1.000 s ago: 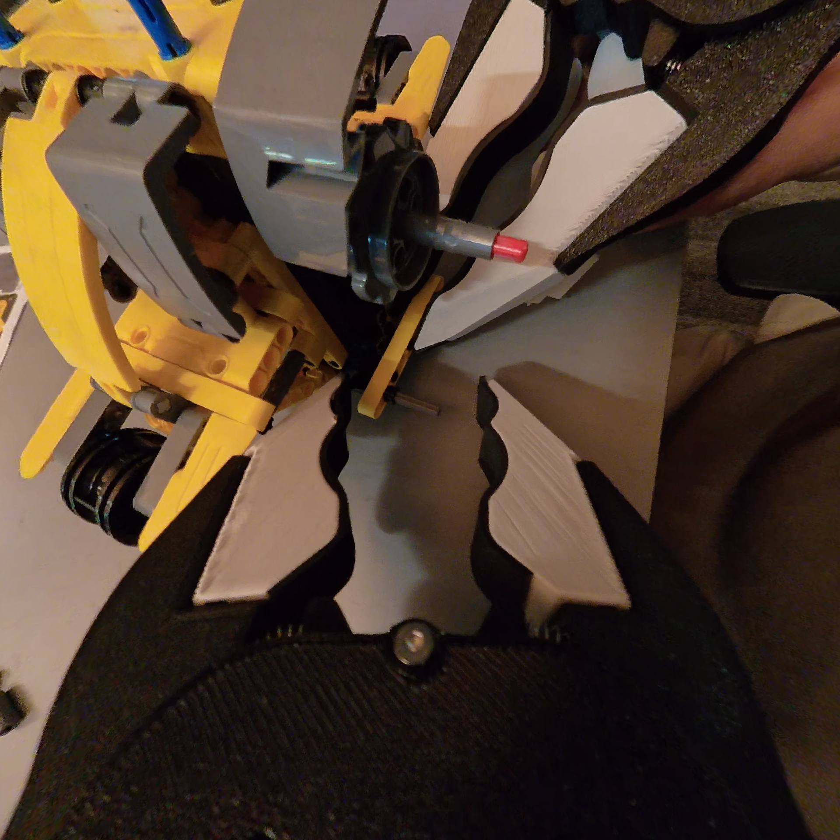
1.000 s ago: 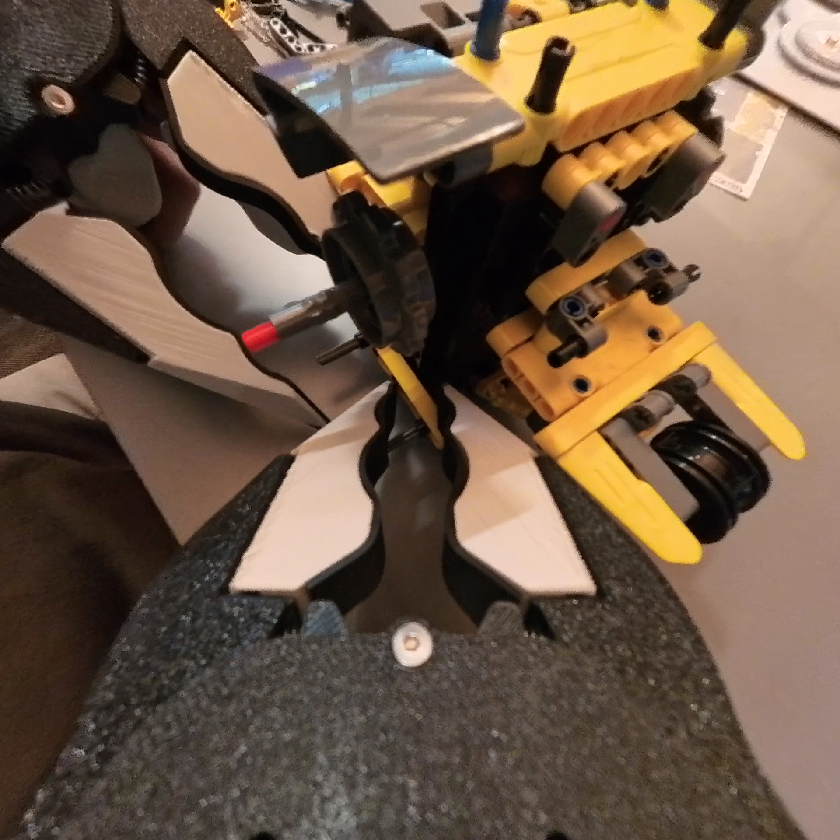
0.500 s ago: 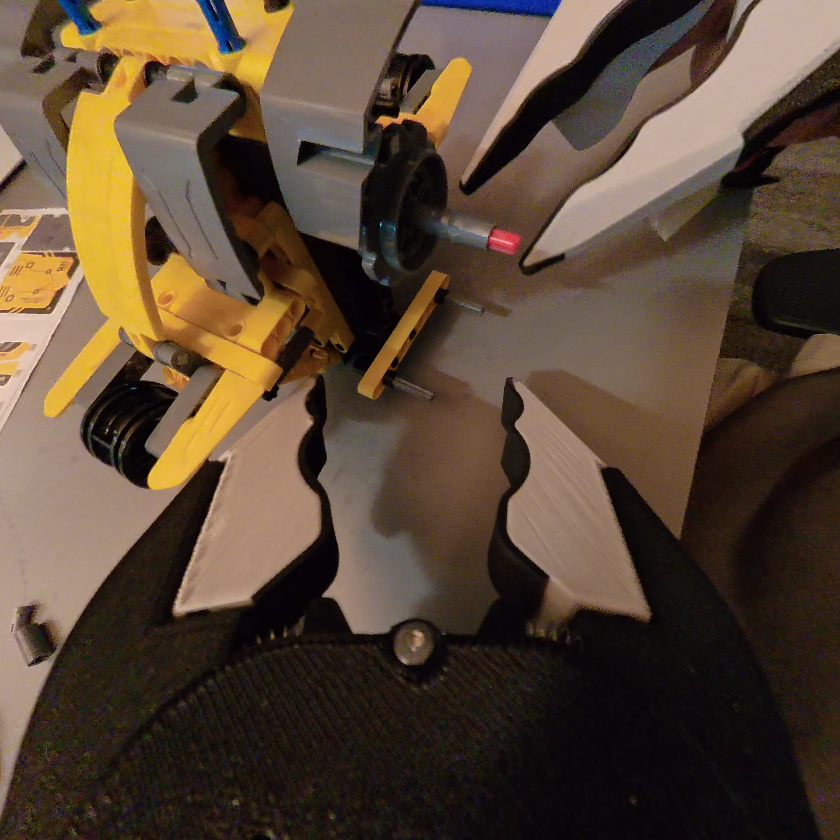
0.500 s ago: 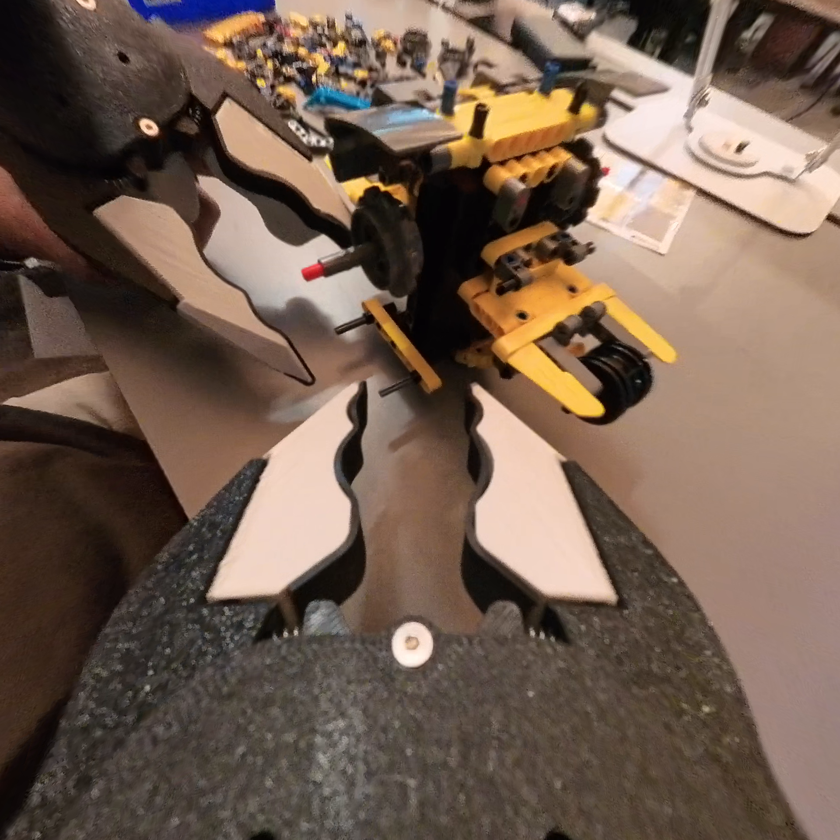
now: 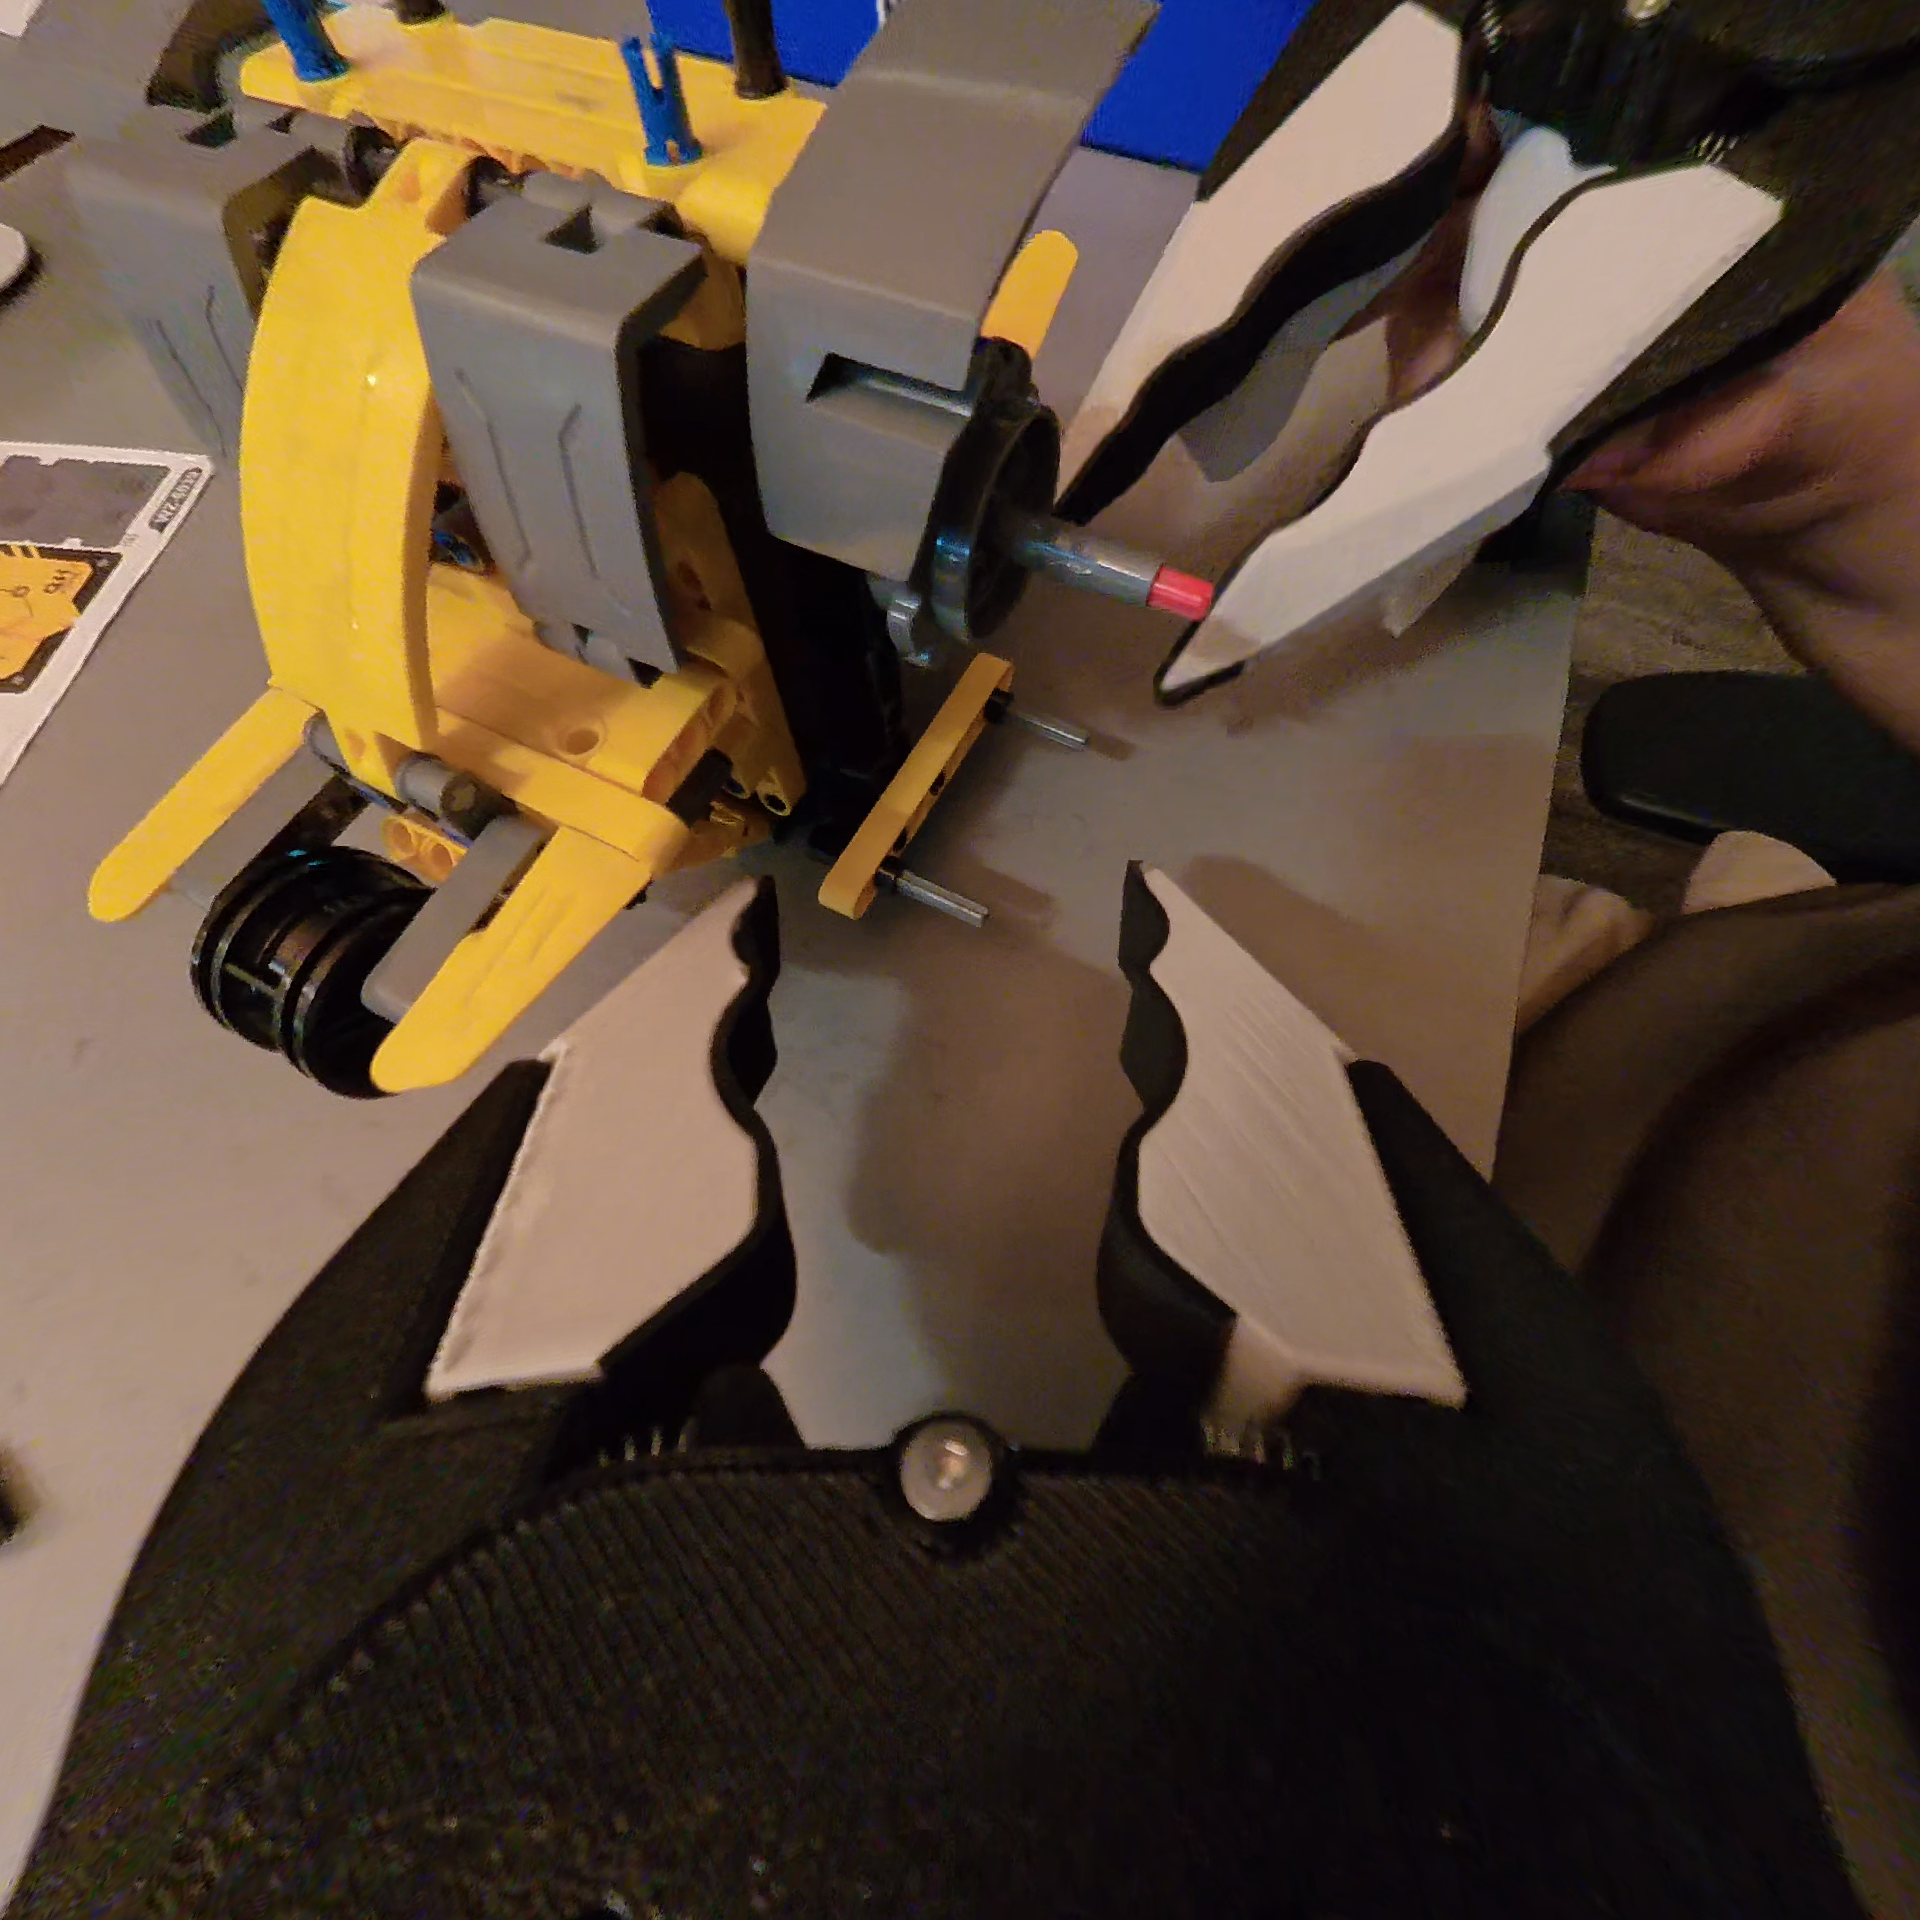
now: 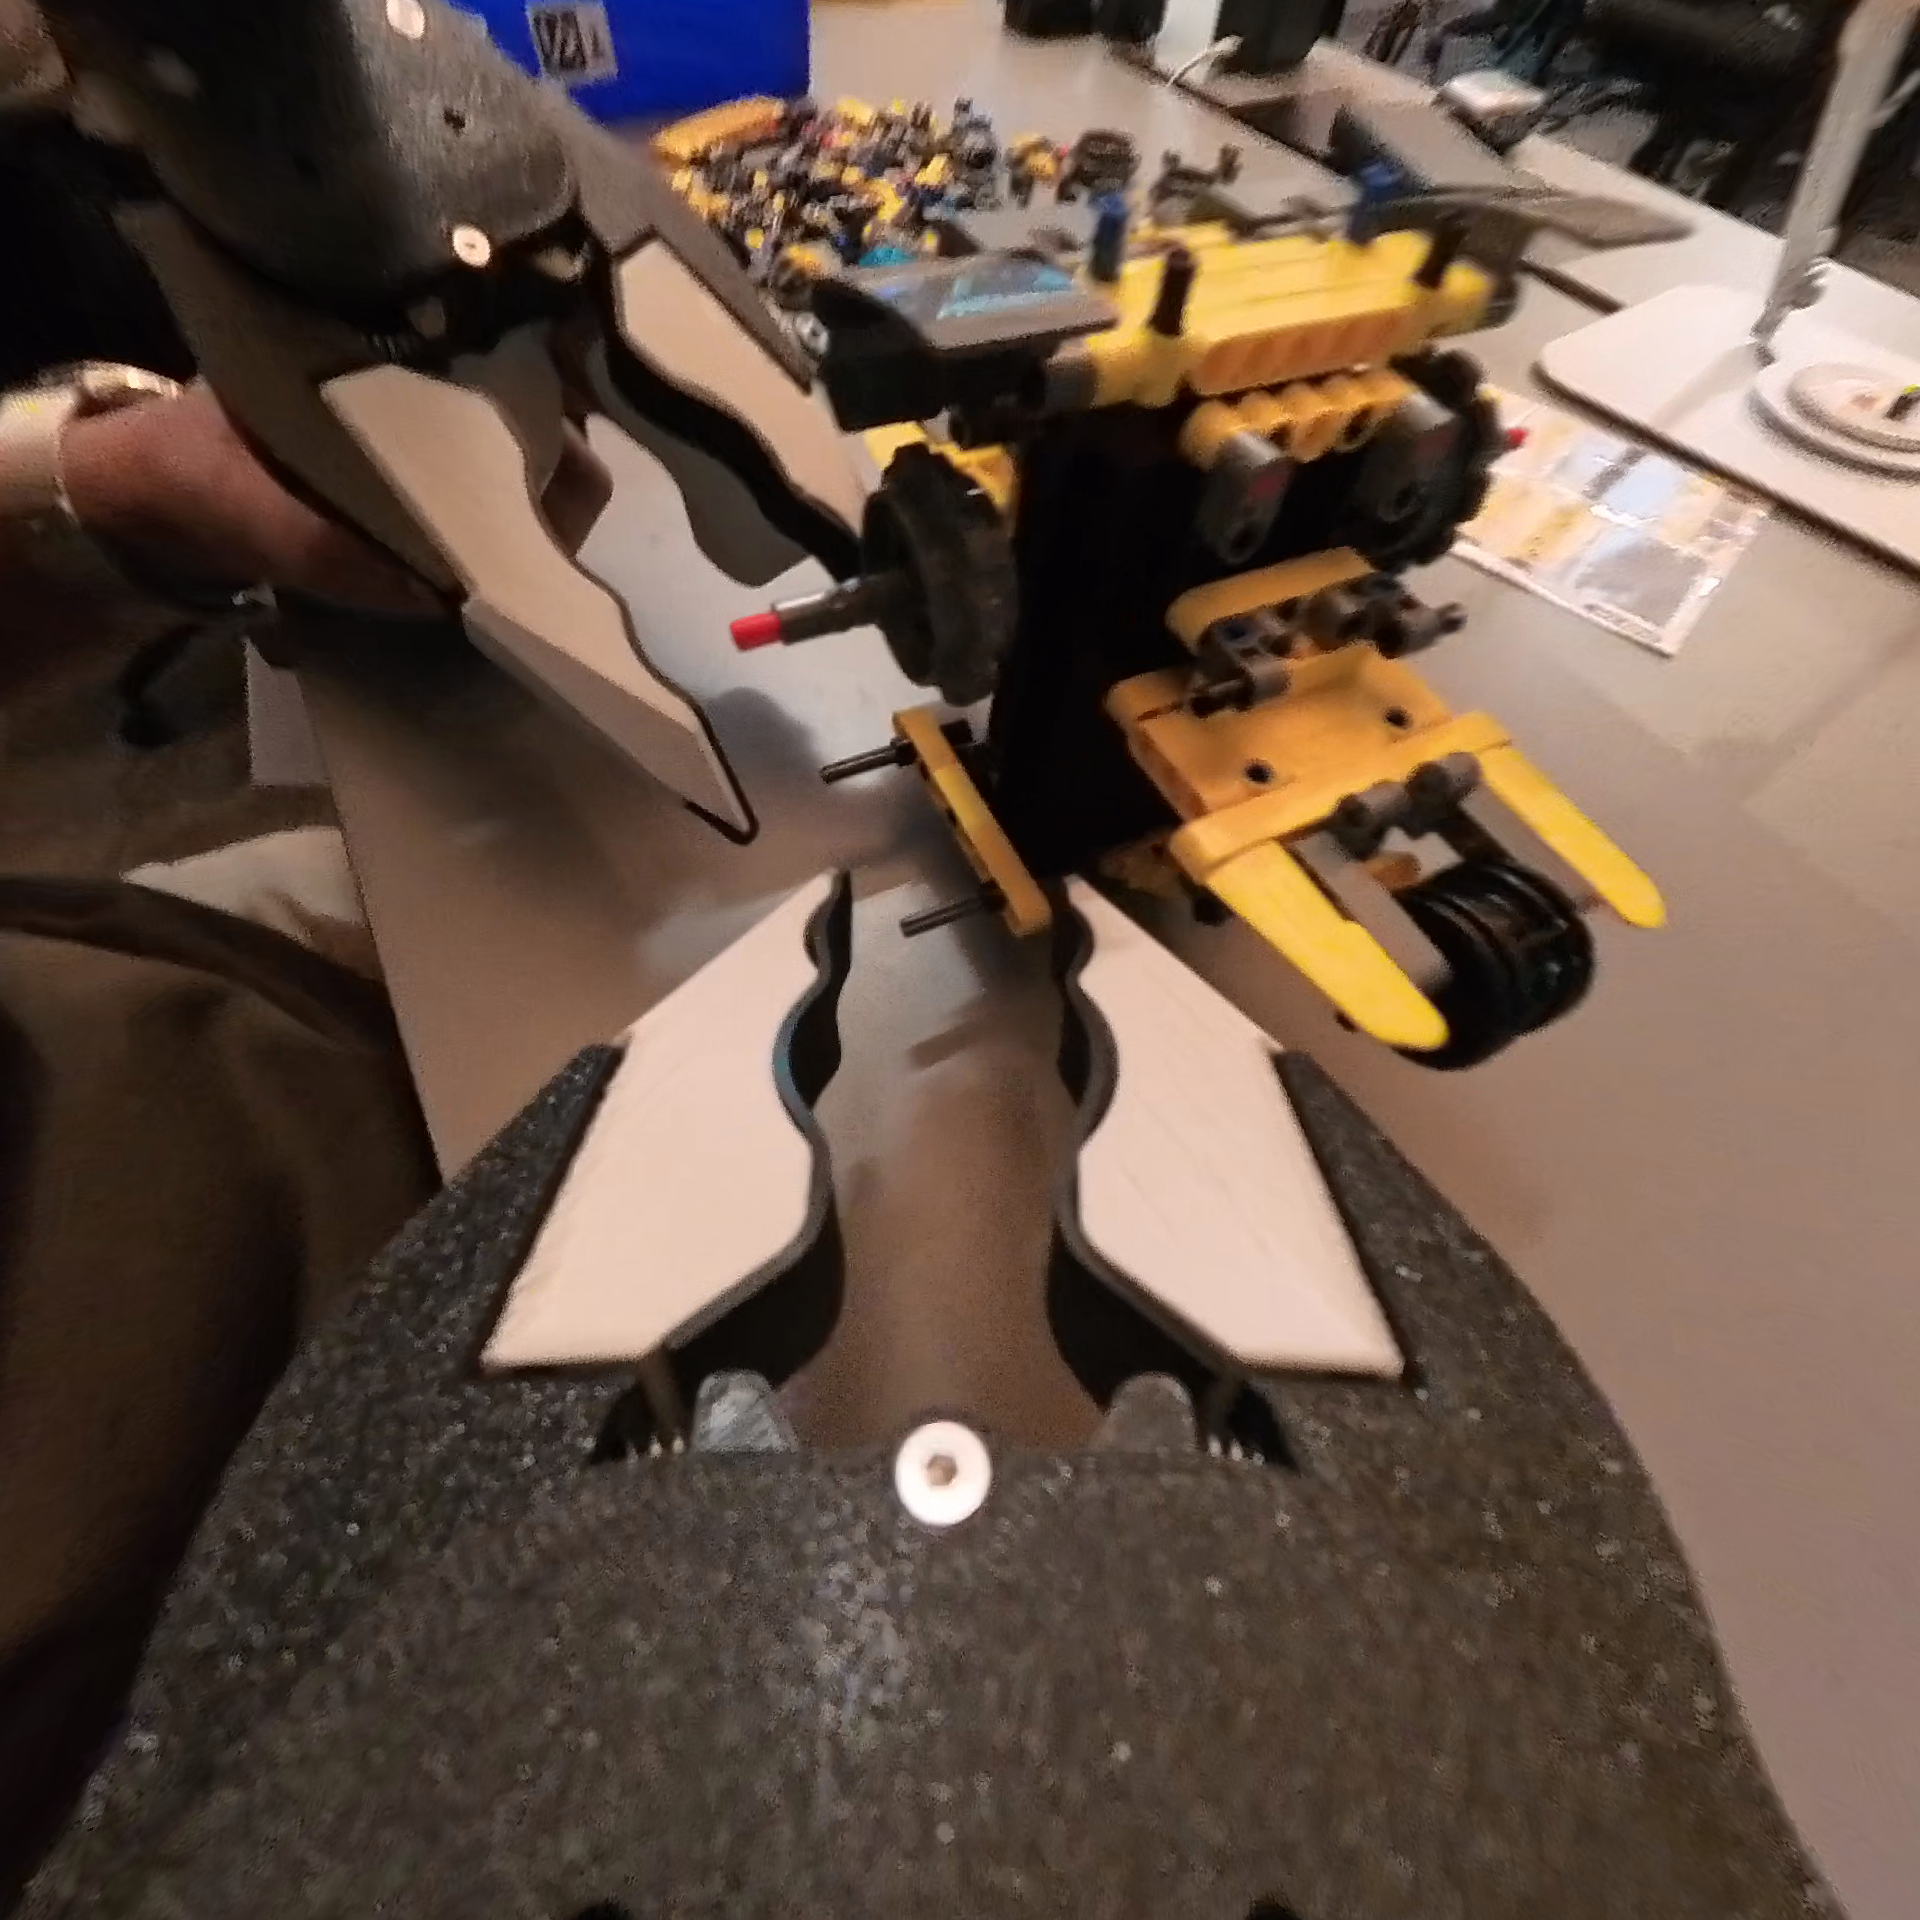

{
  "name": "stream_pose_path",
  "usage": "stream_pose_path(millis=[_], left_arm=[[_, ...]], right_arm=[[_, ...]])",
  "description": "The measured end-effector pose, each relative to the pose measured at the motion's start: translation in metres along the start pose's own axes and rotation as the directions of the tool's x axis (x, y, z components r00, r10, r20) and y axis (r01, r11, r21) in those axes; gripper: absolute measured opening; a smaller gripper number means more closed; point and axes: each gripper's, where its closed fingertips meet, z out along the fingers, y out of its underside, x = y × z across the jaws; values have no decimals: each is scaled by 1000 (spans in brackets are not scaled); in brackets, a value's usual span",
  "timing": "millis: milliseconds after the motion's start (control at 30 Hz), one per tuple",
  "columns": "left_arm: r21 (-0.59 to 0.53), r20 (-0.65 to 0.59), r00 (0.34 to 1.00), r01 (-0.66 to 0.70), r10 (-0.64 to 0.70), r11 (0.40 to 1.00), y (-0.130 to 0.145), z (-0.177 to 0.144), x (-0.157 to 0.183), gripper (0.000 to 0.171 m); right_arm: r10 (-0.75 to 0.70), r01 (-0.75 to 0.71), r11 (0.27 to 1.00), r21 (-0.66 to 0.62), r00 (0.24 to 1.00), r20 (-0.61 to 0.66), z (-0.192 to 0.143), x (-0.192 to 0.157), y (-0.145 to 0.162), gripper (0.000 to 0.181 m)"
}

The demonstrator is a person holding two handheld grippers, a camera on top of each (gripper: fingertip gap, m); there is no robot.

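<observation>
Left gripper (image 5: 945,904) jaws spread wide, nothing between them; its left fingertip (image 5: 750,914) sits just beside the near end of a yellow beam (image 5: 920,774), apart from it as far as the view shows; right gripper (image 6: 951,914) jaws moderately parted, empty, tips just short of the same beam (image 6: 971,821), whose near pin (image 6: 940,920) lies close to the gap between them; contact cannot be told, view is blurred.

Beam's long axis runs near-to-far along the model's side, two thin pins sticking out sideways toward the table edge; the model (image 5: 582,499) itself is a yellow and grey brick-built machine standing on the grey table (image 5: 156,1195), straight ahead of both grippers, black roller (image 5: 291,966) at its near end.

Higher up, a black wheel (image 5: 987,520) carries a grey axle with a red tip (image 5: 1179,592) pointing away from the model; in the left wrist view the right gripper's lower finger lies just beside that tip.

Farther off: loose brick parts (image 6: 883,177), a printed sheet (image 6: 1610,540), a blue bin (image 6: 665,42).
</observation>
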Motion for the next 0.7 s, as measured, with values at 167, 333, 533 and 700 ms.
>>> stream_pose_path(millis=[167, 333, 533, 700], left_arm=[[-28, 17, 1000, -21, 22, 999, 3, 3, 0, 56], [-27, 21, 1000, -6, 7, 1000, 4, 3, -2, 45], [-35, 65, 998, -20, 22, 999, 4, 4, -6, 35], [-36, 71, 997, -26, 29, 999, 5, 4, -6, 30]], right_arm=[[-77, 77, 996, -39, 997, -13, 12, 2, 2, 38], [-82, 84, 995, -59, 996, 36, 13, -4, 4, 42], [-123, 110, 965, -238, 992, -40, 25, 10, 30, 41], [-103, 98, 975, -201, 995, -16, 22, 7, 25, 35]])
